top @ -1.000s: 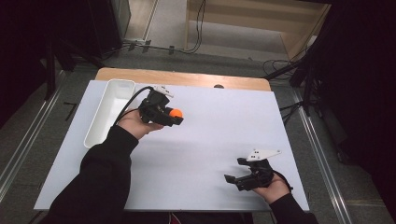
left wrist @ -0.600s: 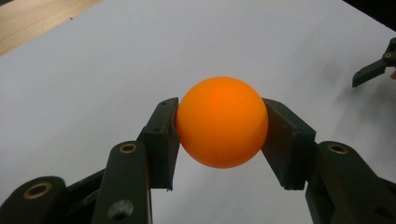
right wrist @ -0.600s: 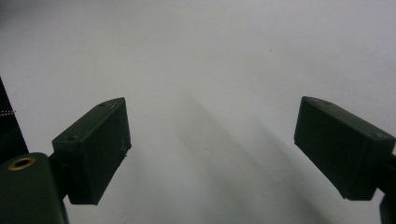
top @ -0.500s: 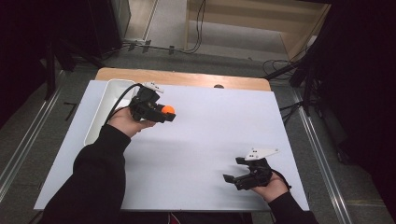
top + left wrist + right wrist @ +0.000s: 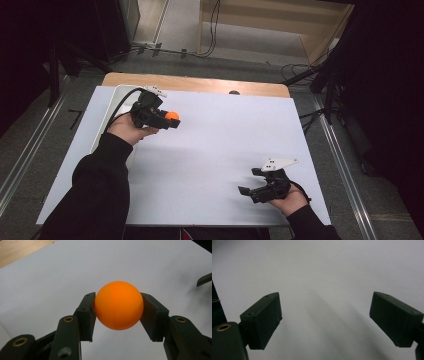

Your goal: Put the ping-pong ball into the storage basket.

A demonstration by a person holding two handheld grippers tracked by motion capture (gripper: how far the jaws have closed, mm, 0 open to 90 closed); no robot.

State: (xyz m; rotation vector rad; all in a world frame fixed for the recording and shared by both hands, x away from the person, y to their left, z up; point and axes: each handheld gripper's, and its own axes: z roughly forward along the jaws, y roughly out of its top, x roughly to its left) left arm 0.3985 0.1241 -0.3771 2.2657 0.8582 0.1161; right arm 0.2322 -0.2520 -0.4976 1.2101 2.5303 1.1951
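High view: the left gripper [image 5: 170, 120] sits at about ten o'clock on the white table [image 5: 225, 135], its jaws clamped on an orange ball [image 5: 172, 116] (held clear of the surface, just beside a white tray [image 5: 116, 97] at the table's left edge). Left gripper view confirms the ball [image 5: 118, 305] is pinched on both sides. At about five o'clock, the right gripper [image 5: 249, 182] has its jaws spread wide, nothing between them.
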